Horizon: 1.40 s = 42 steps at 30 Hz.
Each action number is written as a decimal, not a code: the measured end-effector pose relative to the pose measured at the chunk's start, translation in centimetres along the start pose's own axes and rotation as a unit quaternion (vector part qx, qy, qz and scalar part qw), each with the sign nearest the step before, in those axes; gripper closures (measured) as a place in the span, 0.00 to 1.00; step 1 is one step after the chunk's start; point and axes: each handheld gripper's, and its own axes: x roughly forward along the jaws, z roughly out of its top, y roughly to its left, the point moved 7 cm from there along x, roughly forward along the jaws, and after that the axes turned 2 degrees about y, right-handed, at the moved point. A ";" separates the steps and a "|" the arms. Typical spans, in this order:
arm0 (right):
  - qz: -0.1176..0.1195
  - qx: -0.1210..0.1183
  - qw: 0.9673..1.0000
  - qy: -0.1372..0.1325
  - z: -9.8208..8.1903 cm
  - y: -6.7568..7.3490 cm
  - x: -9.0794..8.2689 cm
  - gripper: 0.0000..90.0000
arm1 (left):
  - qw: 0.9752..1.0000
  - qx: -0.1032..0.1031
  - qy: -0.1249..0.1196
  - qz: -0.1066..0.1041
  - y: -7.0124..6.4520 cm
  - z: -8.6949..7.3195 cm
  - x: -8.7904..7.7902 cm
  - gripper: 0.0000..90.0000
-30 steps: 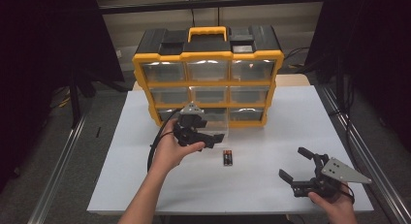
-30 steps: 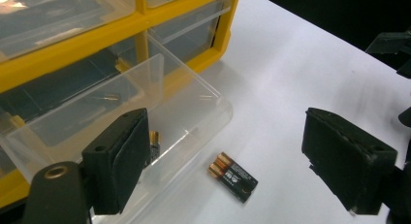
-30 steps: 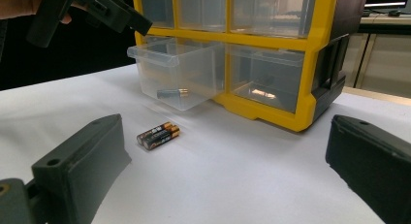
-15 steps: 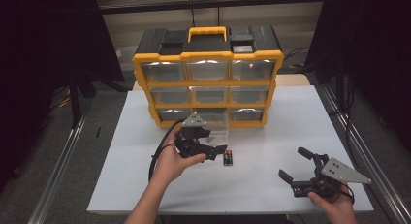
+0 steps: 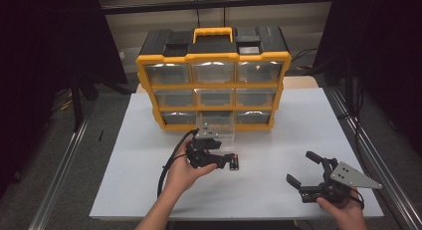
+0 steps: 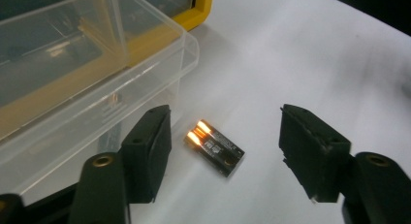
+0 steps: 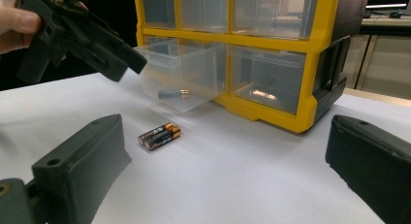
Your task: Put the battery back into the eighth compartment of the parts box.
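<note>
Two black batteries with copper ends [image 6: 215, 146] lie side by side on the white table [image 5: 278, 140], in front of a pulled-out clear drawer [image 5: 216, 128]. My left gripper [image 6: 223, 117] hovers low over them with one jaw on each side. Its jaws have just been closing, but the pads touch neither battery. The high view shows this gripper [image 5: 226, 160] right at the batteries [image 5: 234, 162]. My right gripper [image 5: 301, 167] rests open and empty at the table's near right. In its own view the right gripper [image 7: 225, 132] faces the batteries [image 7: 160, 133], and another battery [image 7: 173, 93] lies inside the drawer [image 7: 194, 64].
A yellow and black organizer [image 5: 214, 75] with three rows of clear drawers stands at the back of the table. Its bottom middle drawer juts out over the table. A black cable [image 5: 166, 170] loops from the left gripper. Dark curtains flank the table.
The left gripper has moved right and down onto the batteries, and its jaws have narrowed around them. The right gripper has stayed still.
</note>
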 end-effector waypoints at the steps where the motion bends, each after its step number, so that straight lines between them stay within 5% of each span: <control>1: 0.000 0.000 1.000 0.000 0.0 0.0 0.0 0.00 | 1.000 -0.001 0.002 0.000 0.0 -0.1 0.2 0.43; 24: 0.001 -0.001 1.000 0.000 0.0 0.0 0.0 0.01 | 0.997 0.011 0.053 0.053 0.3 -2.6 5.5 0.64; 42: 0.005 -0.002 1.000 -0.002 0.1 0.1 -0.1 0.01 | 0.993 -0.009 0.093 0.067 1.3 -4.4 4.8 0.76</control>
